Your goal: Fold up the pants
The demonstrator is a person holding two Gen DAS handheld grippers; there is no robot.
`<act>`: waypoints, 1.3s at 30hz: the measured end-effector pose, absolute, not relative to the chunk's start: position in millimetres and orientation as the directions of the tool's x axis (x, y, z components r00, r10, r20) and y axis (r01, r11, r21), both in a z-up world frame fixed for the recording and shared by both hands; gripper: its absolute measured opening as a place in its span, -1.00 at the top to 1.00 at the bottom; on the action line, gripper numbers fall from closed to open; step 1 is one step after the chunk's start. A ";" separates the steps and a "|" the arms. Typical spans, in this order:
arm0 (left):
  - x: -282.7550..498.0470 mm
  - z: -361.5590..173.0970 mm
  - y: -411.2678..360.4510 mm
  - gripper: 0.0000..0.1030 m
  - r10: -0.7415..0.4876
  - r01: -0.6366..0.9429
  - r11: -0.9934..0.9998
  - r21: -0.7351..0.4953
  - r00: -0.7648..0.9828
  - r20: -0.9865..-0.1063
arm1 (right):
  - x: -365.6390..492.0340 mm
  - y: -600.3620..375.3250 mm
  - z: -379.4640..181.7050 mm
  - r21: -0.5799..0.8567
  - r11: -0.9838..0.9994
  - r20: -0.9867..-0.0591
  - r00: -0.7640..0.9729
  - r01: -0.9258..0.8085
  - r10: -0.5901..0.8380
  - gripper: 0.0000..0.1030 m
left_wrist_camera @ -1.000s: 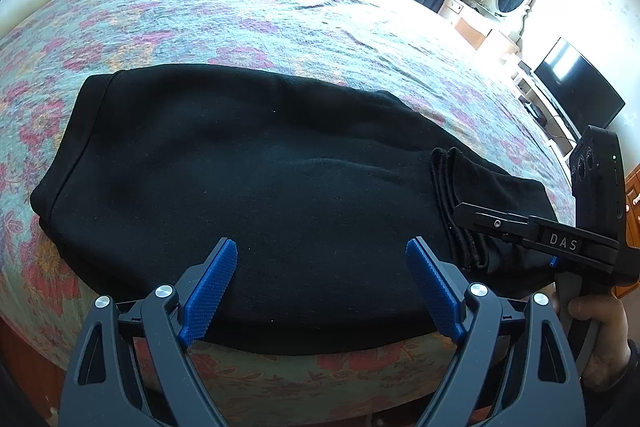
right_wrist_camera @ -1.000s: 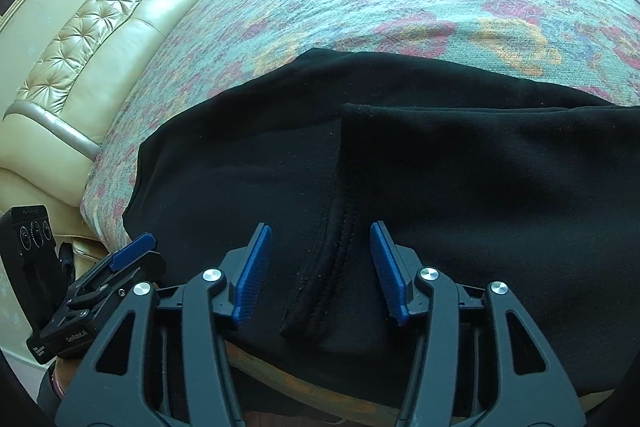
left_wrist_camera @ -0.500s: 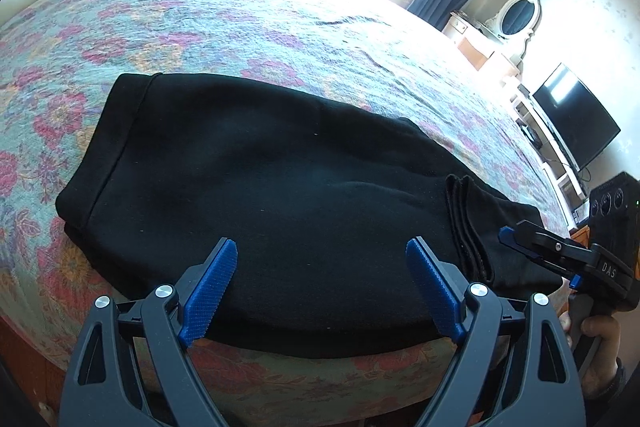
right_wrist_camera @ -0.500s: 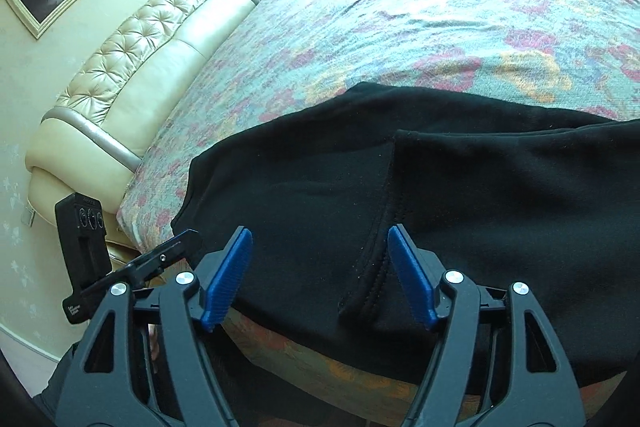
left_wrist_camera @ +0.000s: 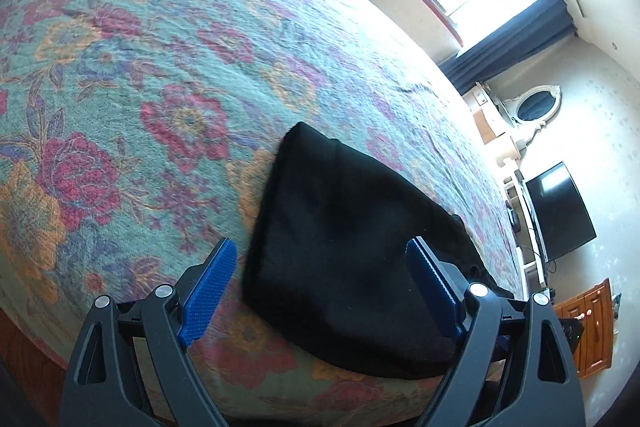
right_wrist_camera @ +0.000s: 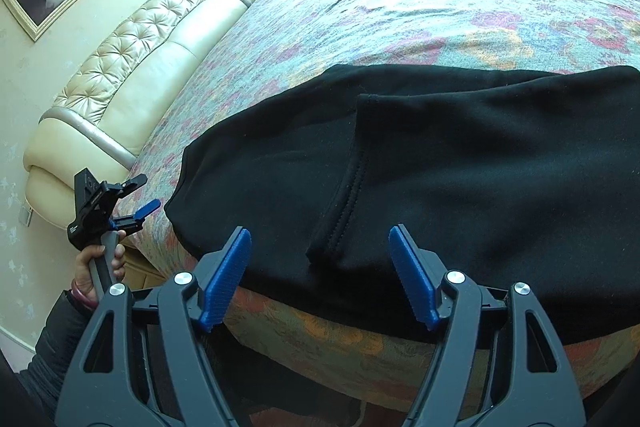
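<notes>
I see soft black fleece pants point(right_wrist_camera: 460, 163) folded flat on the floral quilt point(left_wrist_camera: 160, 75), with my left gripper point(left_wrist_camera: 320, 287) and right gripper point(right_wrist_camera: 320, 275) both released, nothing held.

Black pants point(right_wrist_camera: 460, 167) — floral teal-pink bedspread point(right_wrist_camera: 440, 7)

At lower left of the right wrist view, the person's hand point(right_wrist_camera: 98, 261) wears a pink bangle point(right_wrist_camera: 82, 297) above a dark quilted sleeve point(right_wrist_camera: 60, 339).
</notes>
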State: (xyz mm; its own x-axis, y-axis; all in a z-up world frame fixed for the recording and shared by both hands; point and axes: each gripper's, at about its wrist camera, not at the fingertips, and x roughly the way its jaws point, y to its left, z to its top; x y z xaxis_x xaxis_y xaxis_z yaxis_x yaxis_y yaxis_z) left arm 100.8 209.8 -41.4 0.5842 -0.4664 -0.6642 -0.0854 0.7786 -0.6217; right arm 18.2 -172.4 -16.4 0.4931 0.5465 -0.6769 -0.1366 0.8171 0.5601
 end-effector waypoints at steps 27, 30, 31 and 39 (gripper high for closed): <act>126.4 -67.9 177.6 -0.60 -0.618 -0.011 0.719 -0.695 0.450 -0.645 | -21.1 -163.3 -38.7 0.604 0.783 -0.674 0.428 -0.150 0.602 -0.57; 126.0 -71.6 176.5 0.41 -0.549 -0.035 0.781 -0.623 0.438 -0.712 | -22.3 -164.0 -37.3 0.611 0.778 -0.669 0.431 -0.145 0.606 -0.57; 125.1 -72.7 178.3 0.41 -0.560 -0.043 0.767 -0.641 0.444 -0.700 | -22.7 -164.5 -37.0 0.613 0.777 -0.667 0.432 -0.144 0.607 -0.57; 122.0 -52.1 178.5 0.42 -0.564 -0.023 0.744 -0.668 0.515 -0.646 | -22.9 -162.9 -35.2 0.606 0.783 -0.666 0.448 -0.142 0.597 -0.81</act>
